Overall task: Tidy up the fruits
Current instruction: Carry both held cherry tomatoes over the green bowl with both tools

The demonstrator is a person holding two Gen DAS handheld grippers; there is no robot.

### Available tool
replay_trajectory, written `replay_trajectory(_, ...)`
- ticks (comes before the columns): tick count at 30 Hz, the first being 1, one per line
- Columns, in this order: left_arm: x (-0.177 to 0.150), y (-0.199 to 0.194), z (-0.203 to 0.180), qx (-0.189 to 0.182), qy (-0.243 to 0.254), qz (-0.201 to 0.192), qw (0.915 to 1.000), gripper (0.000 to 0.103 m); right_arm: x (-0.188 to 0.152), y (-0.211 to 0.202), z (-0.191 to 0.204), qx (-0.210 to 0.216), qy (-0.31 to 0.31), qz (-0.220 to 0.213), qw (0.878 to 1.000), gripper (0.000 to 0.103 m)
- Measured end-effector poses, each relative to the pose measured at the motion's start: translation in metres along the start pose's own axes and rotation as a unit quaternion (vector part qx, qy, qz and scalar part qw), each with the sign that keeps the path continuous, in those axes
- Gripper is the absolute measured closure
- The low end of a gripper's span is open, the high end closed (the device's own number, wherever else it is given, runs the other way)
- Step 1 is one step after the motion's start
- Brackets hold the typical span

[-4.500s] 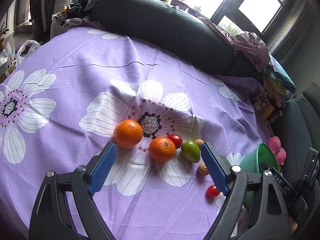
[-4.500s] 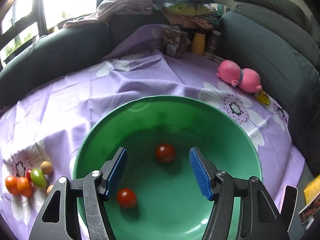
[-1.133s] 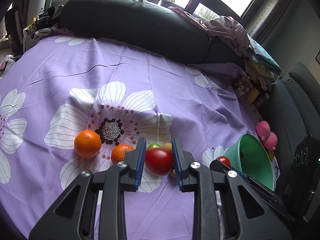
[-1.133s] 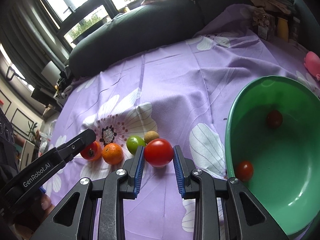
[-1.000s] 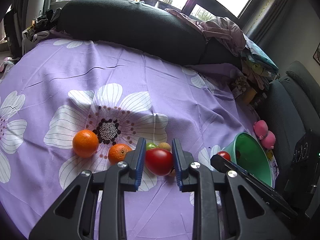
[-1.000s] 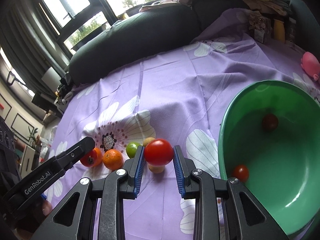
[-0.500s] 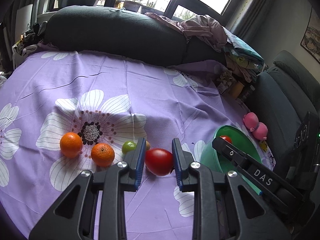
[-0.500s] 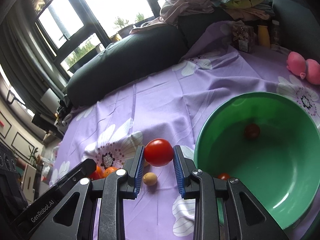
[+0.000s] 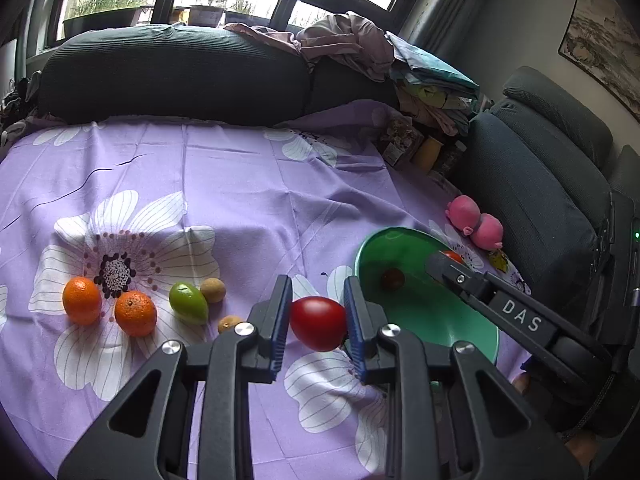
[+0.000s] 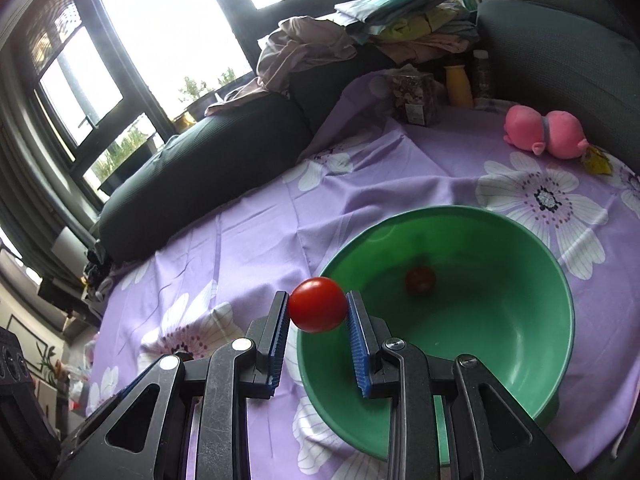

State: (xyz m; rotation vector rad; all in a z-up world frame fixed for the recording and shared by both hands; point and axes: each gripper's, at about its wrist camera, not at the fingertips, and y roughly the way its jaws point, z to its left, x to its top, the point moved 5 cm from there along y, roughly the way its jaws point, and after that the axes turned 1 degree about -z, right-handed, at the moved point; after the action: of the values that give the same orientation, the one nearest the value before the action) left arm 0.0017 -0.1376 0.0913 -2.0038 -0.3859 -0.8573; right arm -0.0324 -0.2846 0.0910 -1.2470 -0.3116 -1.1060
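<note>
Left tool [image 9: 318, 322] gripping large tomato [image 9: 318, 323] beside green bowl [image 9: 472, 330]; right tool [image 10: 318, 312] gripping small tomato [image 10: 318, 305] over bowl rim.

Home living room: dark sofa [image 9: 176, 76] with clothes pile [image 9: 344, 48], floral cloth [image 9: 240, 184], pink plush toy [image 10: 544, 130], framed picture [image 9: 604, 36], big windows [image 10: 168, 12].

Right gripper [image 10: 318, 316] pinches tomato [image 10: 318, 305] beside bowl [image 10: 560, 292].
</note>
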Motion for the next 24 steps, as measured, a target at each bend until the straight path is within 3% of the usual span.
replay_trajectory(13, -0.011, 0.033, -0.051, -0.062, 0.045, 0.031, 0.9966, 0.077, 0.004, -0.008, -0.05, -0.098, 0.057, 0.0, 0.994, 0.073)
replay_trajectory(24, -0.03, 0.061, -0.073, -0.084, 0.072, 0.069, 0.9915, 0.077, -0.001, -0.006, -0.071, -0.118, 0.083, 0.02, 0.989, 0.073)
